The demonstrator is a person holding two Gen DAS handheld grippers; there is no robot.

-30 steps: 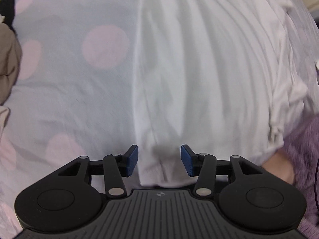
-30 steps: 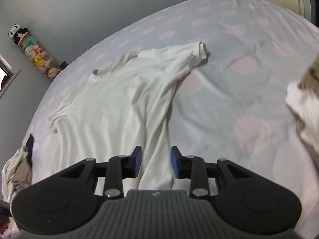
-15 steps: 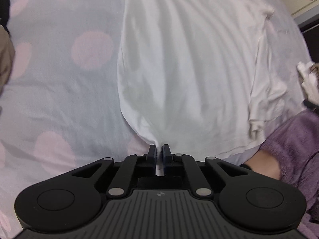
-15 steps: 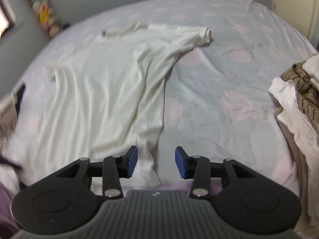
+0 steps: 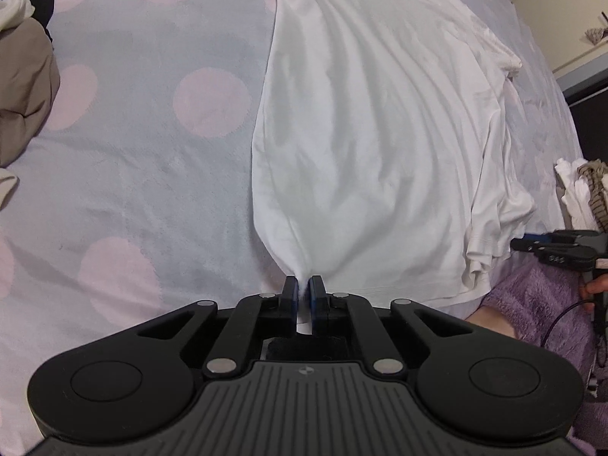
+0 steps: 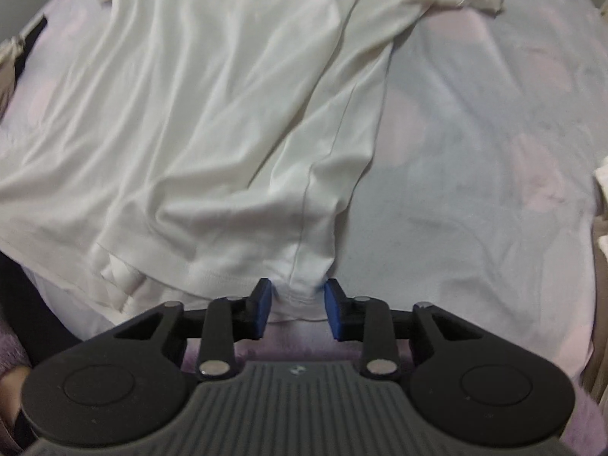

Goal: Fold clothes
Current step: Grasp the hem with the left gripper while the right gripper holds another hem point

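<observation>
A white T-shirt (image 5: 372,121) lies spread on the bed, hem toward me, sleeves at the far end. My left gripper (image 5: 302,292) is shut on the hem at the shirt's near left corner, and the cloth pulls into a cone toward it. The shirt also fills the right wrist view (image 6: 212,114). My right gripper (image 6: 297,296) is open, its blue pads on either side of the hem's near right corner at the side seam. The right gripper also shows at the right edge of the left wrist view (image 5: 551,247).
The bed has a pale blue cover with pink dots (image 5: 152,159). A beige and black clothes pile (image 5: 22,76) lies at the left. Another pile of striped and white clothes (image 5: 585,193) lies at the right. A purple fleecy sleeve (image 5: 532,304) is near me.
My left gripper shut on the shirt's hem corner and drew it back, tightening the cloth. My right gripper dropped down to the hem's other corner, still open.
</observation>
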